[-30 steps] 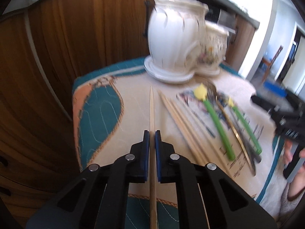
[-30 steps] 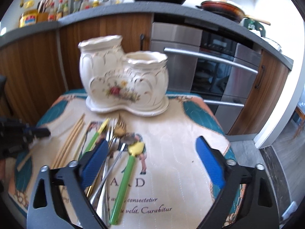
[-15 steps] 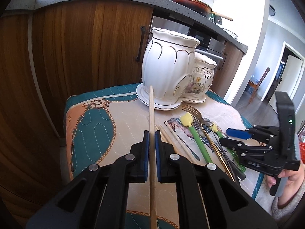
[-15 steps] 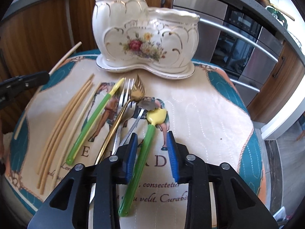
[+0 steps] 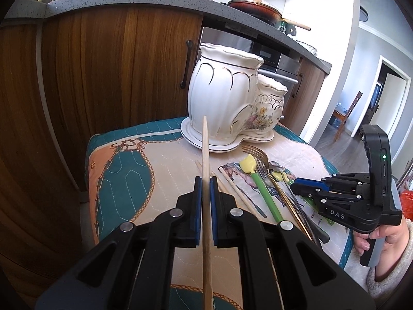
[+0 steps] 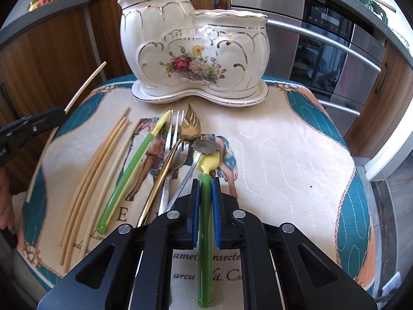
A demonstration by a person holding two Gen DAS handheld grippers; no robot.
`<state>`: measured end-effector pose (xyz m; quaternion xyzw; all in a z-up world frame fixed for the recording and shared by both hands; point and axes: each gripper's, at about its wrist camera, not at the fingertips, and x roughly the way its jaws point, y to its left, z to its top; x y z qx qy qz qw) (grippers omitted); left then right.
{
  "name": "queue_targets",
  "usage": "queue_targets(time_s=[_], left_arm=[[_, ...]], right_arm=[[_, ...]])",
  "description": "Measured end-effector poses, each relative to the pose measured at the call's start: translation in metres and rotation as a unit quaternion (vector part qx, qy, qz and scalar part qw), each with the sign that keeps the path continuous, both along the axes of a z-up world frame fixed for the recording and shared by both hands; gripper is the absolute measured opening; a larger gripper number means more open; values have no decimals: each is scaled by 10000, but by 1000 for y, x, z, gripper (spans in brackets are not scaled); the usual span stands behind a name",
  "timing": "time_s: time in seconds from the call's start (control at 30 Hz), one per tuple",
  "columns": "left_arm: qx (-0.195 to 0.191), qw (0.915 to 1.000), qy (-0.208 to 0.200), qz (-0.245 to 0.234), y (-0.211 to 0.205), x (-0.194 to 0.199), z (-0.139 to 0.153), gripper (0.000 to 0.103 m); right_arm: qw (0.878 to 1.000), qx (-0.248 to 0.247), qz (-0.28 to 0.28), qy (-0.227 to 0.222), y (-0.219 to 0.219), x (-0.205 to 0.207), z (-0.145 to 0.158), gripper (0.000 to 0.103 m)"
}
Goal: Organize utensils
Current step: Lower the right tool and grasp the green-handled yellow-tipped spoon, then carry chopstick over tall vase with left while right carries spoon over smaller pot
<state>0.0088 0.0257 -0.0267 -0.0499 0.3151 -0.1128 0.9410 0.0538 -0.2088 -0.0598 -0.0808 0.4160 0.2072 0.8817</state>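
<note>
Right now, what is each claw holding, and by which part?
Left claw: a wooden chopstick, gripped partway along its shaft. Right claw: closing around the green spoon's handle, just below its yellow bowl.

A chopstick [image 5: 205, 170] sits clamped, tip raised toward the white floral holder [image 6: 193, 49]. On the cloth lie four more chopsticks [image 6: 95, 170], a green-handled spoon [image 6: 206, 222] between blue pads, another green utensil [image 6: 131, 170], a gold spoon [image 6: 165, 170] and forks [image 6: 172, 134].

Utensils [image 6: 165, 160] before holder [image 6: 193, 49] — on cloth [image 6: 284, 155]
</note>
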Motion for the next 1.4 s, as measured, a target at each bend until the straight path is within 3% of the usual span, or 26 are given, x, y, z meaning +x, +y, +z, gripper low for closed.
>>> queue_targets(time_s=[0.3,0.47,0.67,0.9,1.17,1.4], left_arm=[[86,9997,-236,13,-3,-6,11,6],[29,9987,-501,27,-1,-8,26,6],[87,9955,-946,32,0,-3,55,6],[-140,9894,-1443,-80,0,21,96,6],[-514,9798,-1919,-220,-12,89,137,6],[-676,9754,-2095,-144,-24,136,142,6]], right_arm=[[9980,322,-316,-438,-21,-4,27,10],[9924,715,-383,-923,-30,-10,46,10],[9804,1134,-518,-1522,-39,-11,73,10],[9608,1741,-474,-2106,-39,19,117,10],[9448,2510,-477,-2050,-27,94,144,10],[9420,2850,-530,-1692,-12,144,131,10]])
